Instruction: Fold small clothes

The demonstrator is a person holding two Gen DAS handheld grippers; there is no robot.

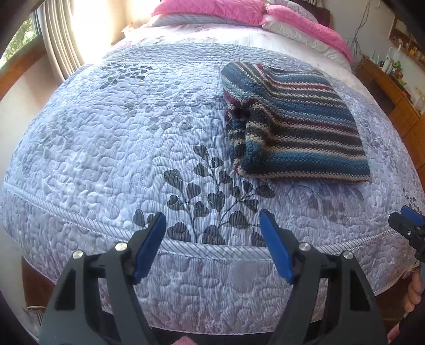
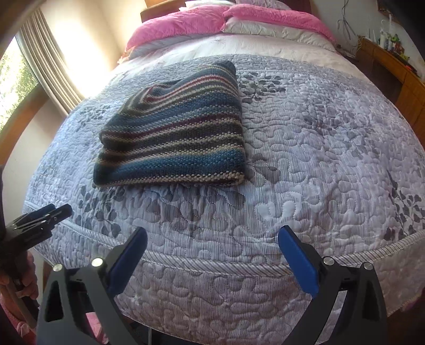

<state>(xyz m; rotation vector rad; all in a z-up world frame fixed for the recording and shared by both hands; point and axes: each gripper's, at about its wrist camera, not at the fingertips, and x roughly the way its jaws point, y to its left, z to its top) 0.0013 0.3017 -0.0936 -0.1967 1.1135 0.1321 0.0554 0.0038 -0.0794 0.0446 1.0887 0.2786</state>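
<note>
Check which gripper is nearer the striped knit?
Hard to call; perhaps right, slightly. Right gripper is open at the bed's near edge, with the knit ahead, slightly left. Left gripper is open at the same edge, with the knit ahead to its right. Neither touches it.

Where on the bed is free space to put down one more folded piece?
Free quilt lies right of the sweater, and left of it toward the window, and in front up to the piped edge. Pillows crowd the head end.
</note>
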